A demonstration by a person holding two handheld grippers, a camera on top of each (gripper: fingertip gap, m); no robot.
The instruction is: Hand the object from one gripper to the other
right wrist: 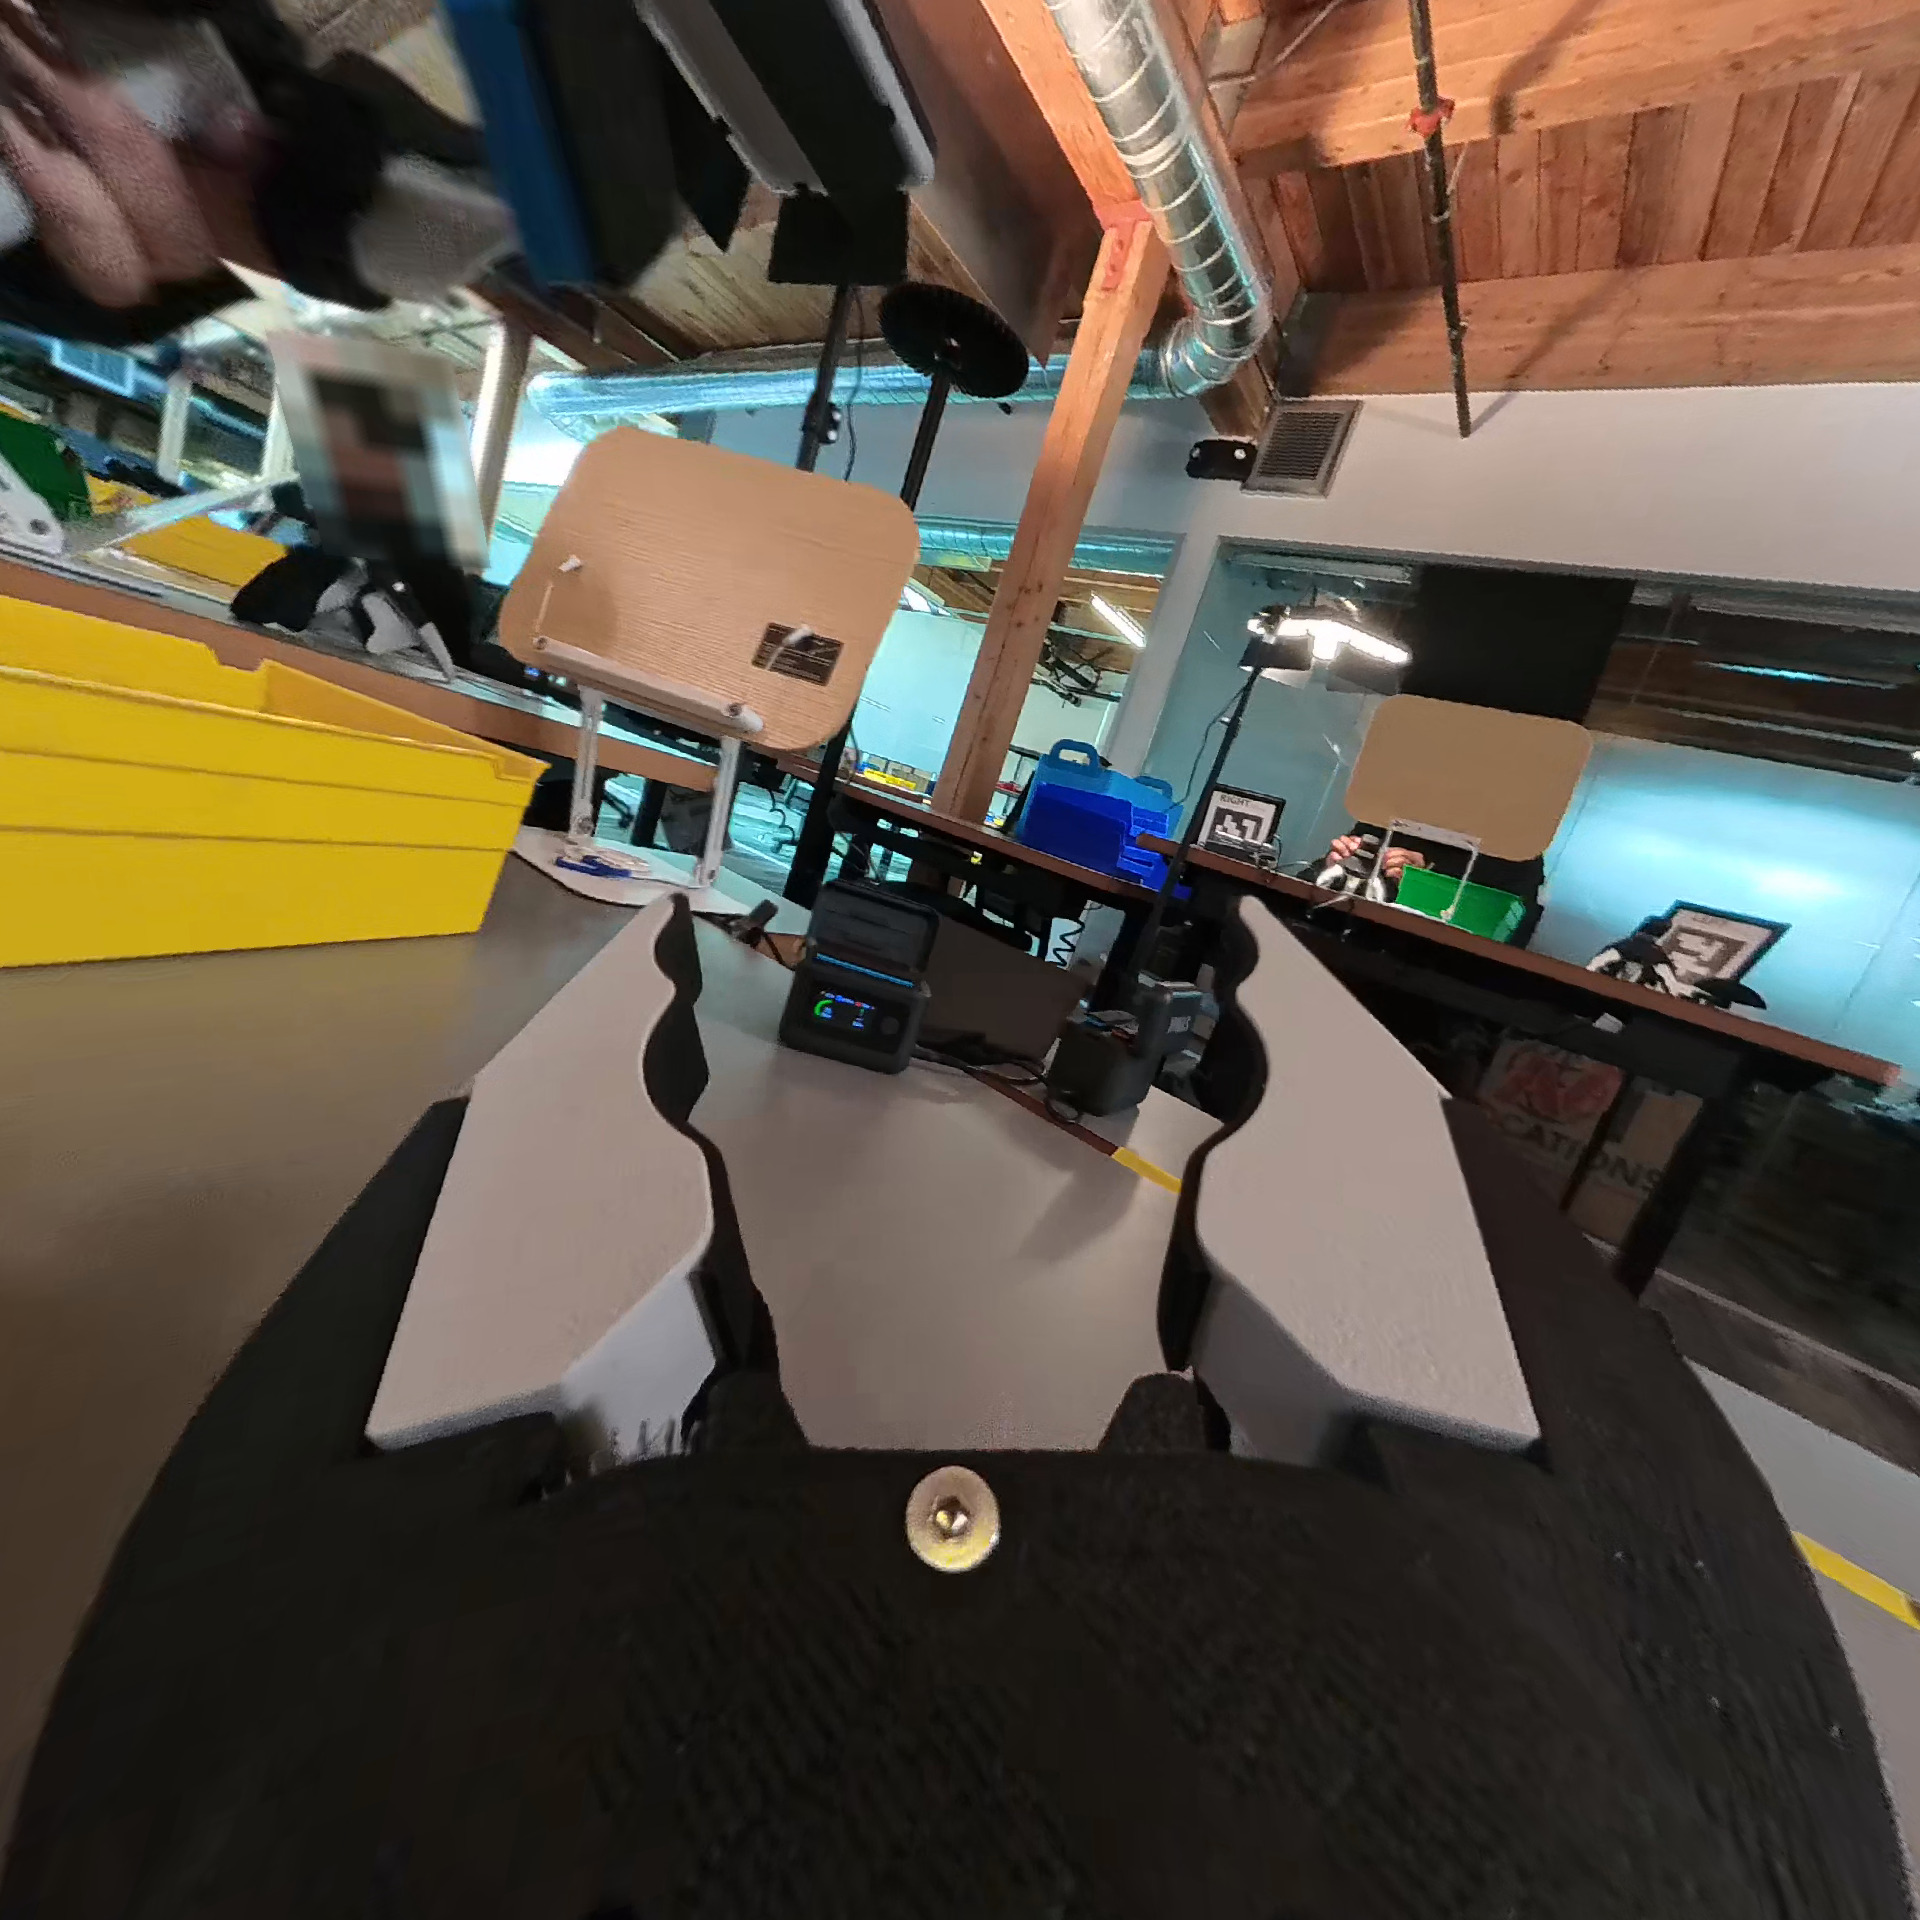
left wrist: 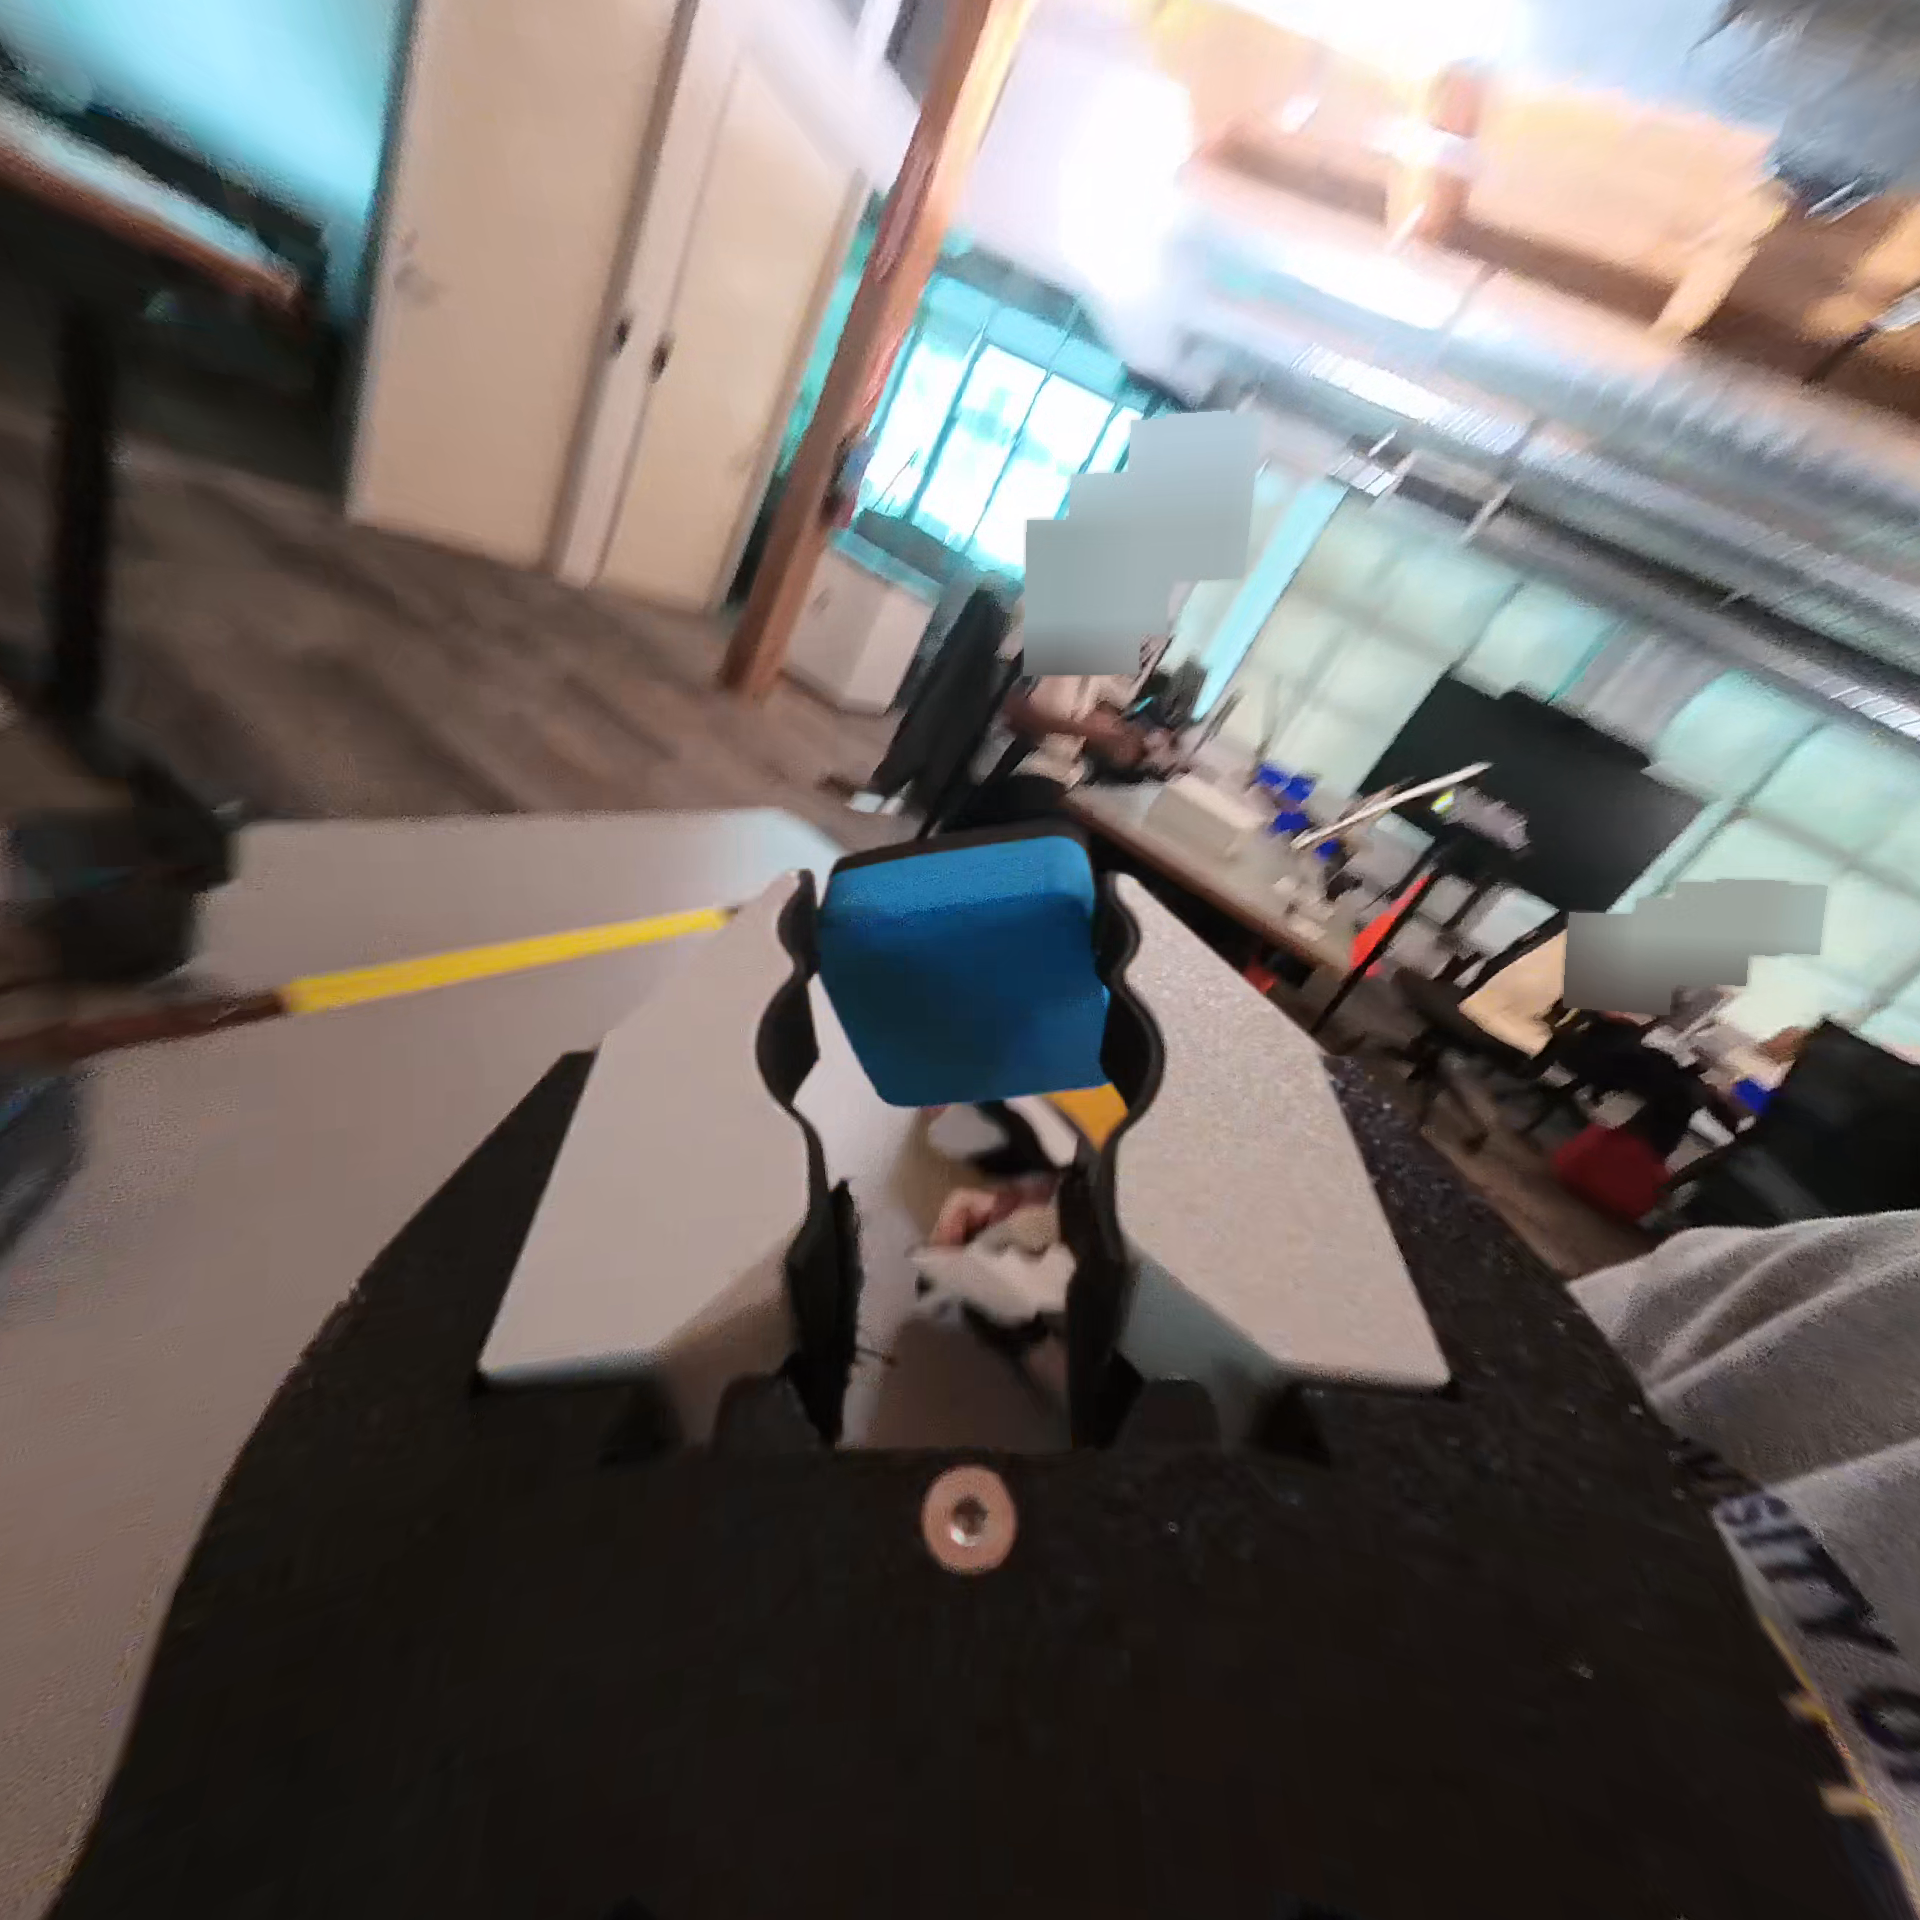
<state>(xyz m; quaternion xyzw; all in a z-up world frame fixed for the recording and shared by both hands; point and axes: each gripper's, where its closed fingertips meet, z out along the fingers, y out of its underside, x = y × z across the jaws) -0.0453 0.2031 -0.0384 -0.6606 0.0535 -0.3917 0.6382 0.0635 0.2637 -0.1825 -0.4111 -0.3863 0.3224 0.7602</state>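
Left gripper (left wrist: 961,971) fingers pinching blue block (left wrist: 961,977), tilted, long axis unclear; right gripper (right wrist: 961,956) wide.

left tool (left wrist: 961,977) clamping blue block (left wrist: 961,977), raised

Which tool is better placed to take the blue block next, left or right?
Right. The left tool is already shut on the blue block, held up off the table. The right tool is open and empty, so it is free to receive.
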